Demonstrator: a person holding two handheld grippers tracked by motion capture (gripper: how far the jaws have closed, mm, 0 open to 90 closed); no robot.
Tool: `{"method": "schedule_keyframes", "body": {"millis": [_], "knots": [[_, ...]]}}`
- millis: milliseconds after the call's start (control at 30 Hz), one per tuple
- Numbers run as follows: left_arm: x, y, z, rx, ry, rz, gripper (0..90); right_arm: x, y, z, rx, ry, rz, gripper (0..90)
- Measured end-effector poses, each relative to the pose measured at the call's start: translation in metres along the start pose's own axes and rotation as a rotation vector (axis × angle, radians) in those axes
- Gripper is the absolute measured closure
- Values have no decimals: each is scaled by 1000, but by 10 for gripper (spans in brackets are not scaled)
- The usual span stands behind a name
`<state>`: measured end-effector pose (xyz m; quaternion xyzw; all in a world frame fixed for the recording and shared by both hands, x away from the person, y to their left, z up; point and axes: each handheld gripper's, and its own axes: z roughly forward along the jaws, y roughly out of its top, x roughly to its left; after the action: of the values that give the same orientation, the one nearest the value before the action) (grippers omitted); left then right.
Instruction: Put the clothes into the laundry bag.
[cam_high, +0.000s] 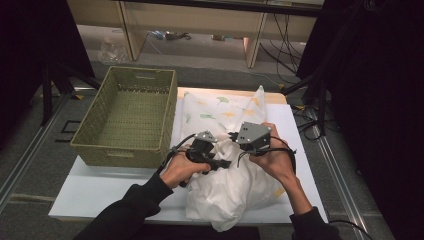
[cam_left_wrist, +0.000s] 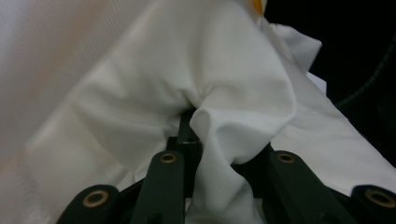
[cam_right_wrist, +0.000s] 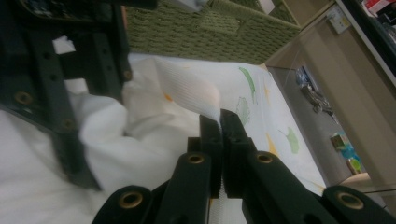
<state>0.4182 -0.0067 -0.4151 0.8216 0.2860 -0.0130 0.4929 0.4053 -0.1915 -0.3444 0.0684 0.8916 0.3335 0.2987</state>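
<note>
A white cloth printed with green and yellow leaves lies bunched on the white bench, right of a woven green basket. The left claw bites a fold; the right claw is clamped on an edge.

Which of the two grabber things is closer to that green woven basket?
The left. The left gripper sits on the white cloth just beside the green woven basket's near right corner. The right gripper pinches the cloth farther right, with the left gripper between it and the basket.

Left gripper and right gripper side by side, both clamped; sleeved forearms converging from below.
</note>
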Motion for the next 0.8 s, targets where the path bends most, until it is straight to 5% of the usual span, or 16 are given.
{"method": "schedule_keyframes", "body": {"millis": [100, 167, 200, 300, 367, 500, 567, 667, 800], "knots": [[8, 12, 3, -25, 40, -13, 749, -2, 2, -9, -16, -7, -7, 900], [22, 15, 5, -33, 123, -17, 747, -2, 4, -12, -15, -17, -19, 900], [29, 13, 7, -41, 147, -51, 745, -2, 4, -13, -16, -15, -21, 900], [44, 1, 10, -68, 130, -163, 708, 1, 3, -9, 10, -10, -4, 900], [42, -3, 4, -81, 106, -181, 596, 1, 1, -4, 8, 2, -17, 900], [30, -9, -16, -61, 139, -101, 357, -1, -4, -3, 23, 0, 12, 900], [23, -17, -30, -57, 145, -49, 313, -1, -4, -4, 21, -8, 17, 900], [20, -28, -44, -72, 155, -36, 269, -1, -4, -5, 20, -5, 18, 900], [22, -40, -53, -31, 163, -23, 204, 1, -3, -3, 24, -1, 12, 900]]}}
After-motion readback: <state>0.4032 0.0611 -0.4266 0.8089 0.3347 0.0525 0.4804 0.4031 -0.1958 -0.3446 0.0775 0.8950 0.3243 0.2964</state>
